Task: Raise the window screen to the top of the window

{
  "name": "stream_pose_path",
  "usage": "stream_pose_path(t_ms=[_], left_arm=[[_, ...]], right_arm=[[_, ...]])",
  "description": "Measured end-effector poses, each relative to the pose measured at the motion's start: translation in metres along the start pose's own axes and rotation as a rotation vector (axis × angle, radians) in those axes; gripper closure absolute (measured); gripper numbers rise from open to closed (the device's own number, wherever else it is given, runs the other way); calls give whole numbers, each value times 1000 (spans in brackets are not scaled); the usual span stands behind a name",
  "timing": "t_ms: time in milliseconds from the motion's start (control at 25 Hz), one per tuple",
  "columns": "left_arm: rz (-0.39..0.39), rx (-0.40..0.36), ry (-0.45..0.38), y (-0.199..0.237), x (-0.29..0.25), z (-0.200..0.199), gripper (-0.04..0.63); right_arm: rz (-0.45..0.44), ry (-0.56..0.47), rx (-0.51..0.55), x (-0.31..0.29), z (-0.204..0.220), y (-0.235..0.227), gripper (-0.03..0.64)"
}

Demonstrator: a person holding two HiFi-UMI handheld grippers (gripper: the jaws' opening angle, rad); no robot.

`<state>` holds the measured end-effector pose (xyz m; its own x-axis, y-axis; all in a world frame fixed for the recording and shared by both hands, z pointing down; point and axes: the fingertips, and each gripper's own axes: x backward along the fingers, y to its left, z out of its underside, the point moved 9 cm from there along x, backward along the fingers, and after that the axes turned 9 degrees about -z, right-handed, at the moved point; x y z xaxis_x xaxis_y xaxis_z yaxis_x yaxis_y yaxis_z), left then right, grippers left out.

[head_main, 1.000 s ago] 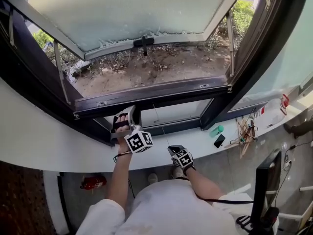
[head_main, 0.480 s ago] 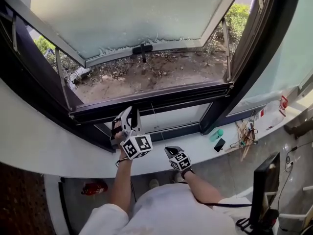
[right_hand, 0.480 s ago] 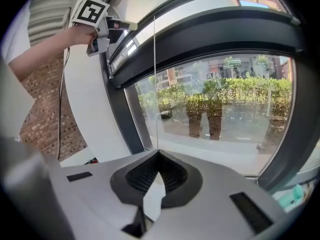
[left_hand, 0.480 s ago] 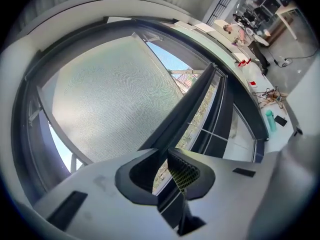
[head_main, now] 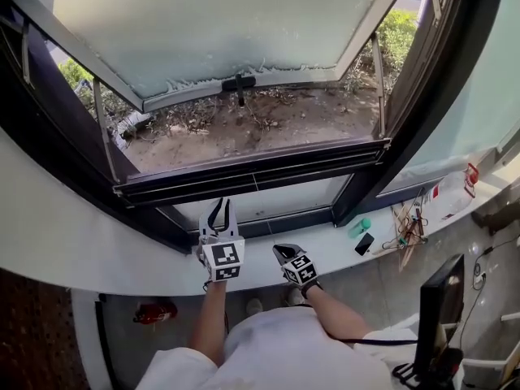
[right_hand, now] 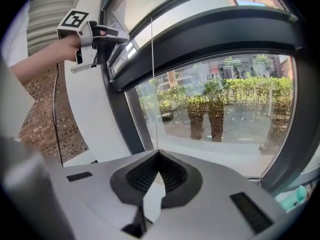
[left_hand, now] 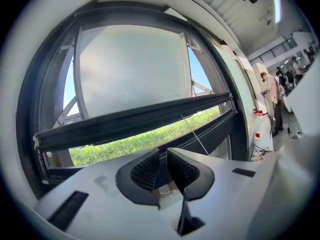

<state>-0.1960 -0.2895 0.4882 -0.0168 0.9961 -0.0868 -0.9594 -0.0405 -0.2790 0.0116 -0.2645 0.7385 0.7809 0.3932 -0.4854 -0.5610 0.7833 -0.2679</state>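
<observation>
The window screen's dark bottom bar [head_main: 252, 169] runs across the opening low down, about a third of the way up; it also shows as the screen bar [left_hand: 130, 121] and the curved bar [right_hand: 200, 29]. A thin pull cord [right_hand: 152, 84] drops from it straight into my right gripper [right_hand: 158, 154], shut on the cord just above the sill [head_main: 341, 238]. My left gripper [head_main: 221, 210] stands below the bar, fingers up, clear of it. Its jaws have just been closing a little; a narrow gap stays and nothing lies between them at the left gripper [left_hand: 163, 156].
The frosted sash [head_main: 227, 23] is swung outward above dry ground. On the sill's right lie a phone [head_main: 364, 234], a green object [head_main: 360, 218], cables [head_main: 406, 218] and a red-capped bottle [head_main: 469, 169]. A monitor [head_main: 443, 299] stands at lower right. People [left_hand: 272, 94] stand far right.
My left gripper has come away from the screen bar, dropped back and rolled upright. The right gripper has risen slightly with the cord. The bar sits about where it was.
</observation>
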Motion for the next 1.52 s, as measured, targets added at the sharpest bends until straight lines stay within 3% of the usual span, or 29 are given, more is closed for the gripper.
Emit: stream_pose_path(t_ms=[120,320,480,1040,1520], left_arm=[[15,49,-2,-3,7,8,586],[41,88,30,-13,17,22,589],[52,80,40,-20,19,26,589],[55,100,38,-15,17,22,589],[76,100,28,-18,15,21,589]], right_arm=[[2,-15,2,1,-2,-1,614],[-1,-89,-4,3,-8,-1,614],[3,-162,15,3,-24,-2,614],[50,-195,97,-1,-59,6,614],[69,-285,162,3,-100,18,614]])
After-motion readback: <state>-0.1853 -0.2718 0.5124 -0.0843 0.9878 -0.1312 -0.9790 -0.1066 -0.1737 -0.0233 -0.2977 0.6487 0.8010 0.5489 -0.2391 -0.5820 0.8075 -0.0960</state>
